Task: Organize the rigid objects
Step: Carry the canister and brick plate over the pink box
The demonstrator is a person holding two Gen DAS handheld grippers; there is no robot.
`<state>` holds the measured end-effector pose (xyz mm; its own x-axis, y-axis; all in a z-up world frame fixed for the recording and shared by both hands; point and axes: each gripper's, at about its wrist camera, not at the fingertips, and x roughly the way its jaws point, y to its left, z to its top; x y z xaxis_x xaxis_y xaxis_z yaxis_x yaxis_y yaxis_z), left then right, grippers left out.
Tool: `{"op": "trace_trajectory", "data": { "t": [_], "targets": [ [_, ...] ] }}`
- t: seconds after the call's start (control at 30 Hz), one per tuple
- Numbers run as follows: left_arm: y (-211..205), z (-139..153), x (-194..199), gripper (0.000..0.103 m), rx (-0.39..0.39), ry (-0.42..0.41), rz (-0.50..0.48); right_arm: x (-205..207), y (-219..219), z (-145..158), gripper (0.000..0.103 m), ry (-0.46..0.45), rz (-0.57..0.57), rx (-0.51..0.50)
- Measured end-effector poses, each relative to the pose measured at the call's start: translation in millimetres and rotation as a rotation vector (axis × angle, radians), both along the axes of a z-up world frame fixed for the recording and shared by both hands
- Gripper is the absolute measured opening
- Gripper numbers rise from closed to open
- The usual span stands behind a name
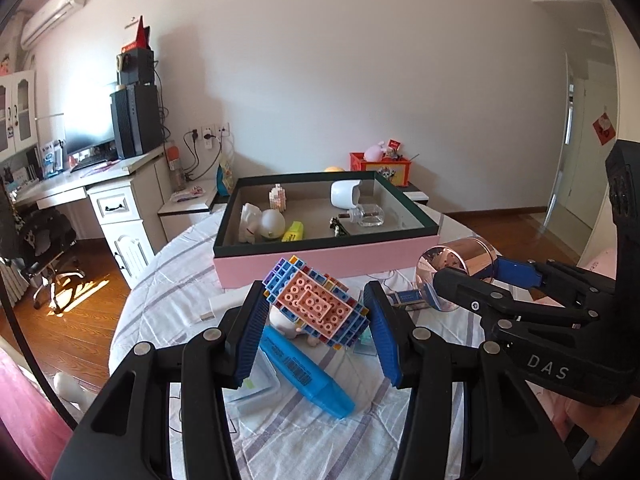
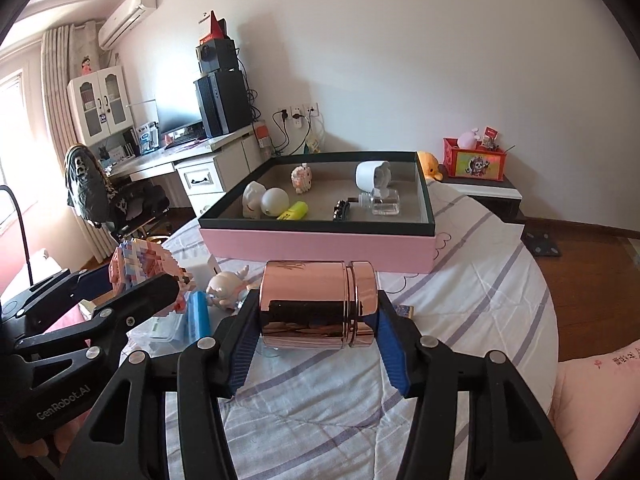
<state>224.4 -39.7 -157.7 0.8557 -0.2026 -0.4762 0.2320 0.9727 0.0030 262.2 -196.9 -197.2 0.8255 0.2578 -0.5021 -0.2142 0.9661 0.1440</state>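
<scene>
Left tongs [image 1: 316, 314] clamped on the brick model [image 1: 316, 308], right tongs [image 2: 318, 312] clamped on the copper tin [image 2: 318, 306], both clear of the table [image 2: 480, 280]. Best carry each over the box [image 2: 320, 244] rim, then release low inside, clear of the marker [image 2: 294, 211] and bottle [image 2: 382, 202].

Both views are lit by daylight; it enters from the left, where the window behind the beige curtain [image 2: 60, 64] is blown out to white; a bright sun patch is thrown on the brown wooden floor [image 1: 76, 292] under the swivel chair. The plain white wall [image 1: 340, 60] is evenly and softly lit. Glare and mirrored reflections are carried on the shiny rose-gold metal cylinder [image 2: 316, 304]. Straight lines are bowed by the fisheye lens; the corners are cut off by a black vignette; focus is sharp, with slight softness toward the rim.
</scene>
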Motion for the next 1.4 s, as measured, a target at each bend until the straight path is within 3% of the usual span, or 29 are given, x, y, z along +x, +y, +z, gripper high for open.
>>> {"op": "trace_trajectory", "data": {
  "t": [0.23,0.4,0.7,0.93,1.13,1.4],
  "targets": [
    [2.8,30.3,-9.3,0.050,0.002,-0.103,0.057,-16.1,13.8,36.5,0.055,-0.110,-0.014,-0.027],
    [7.1,40.4,-8.3,0.050,0.001,-0.128,0.074,-20.9,18.6,53.7,0.055,-0.153,-0.011,-0.031],
    [11.2,44.0,7.0,0.050,0.003,-0.147,0.089,-10.6,24.8,64.3,0.055,-0.169,-0.006,-0.048],
    [8.6,46.2,43.5,0.050,0.032,-0.158,0.082,19.3,27.6,68.9,0.055,-0.168,-0.003,-0.071],
    [2.5,43.4,110.3,0.050,0.054,-0.105,0.019,74.4,25.0,71.5,0.055,-0.147,-0.007,-0.104],
    [-4.6,2.5,215.7,0.050,0.055,0.110,-0.010,167.0,18.3,39.7,0.055,-0.004,-0.002,-0.116]
  ]
}}
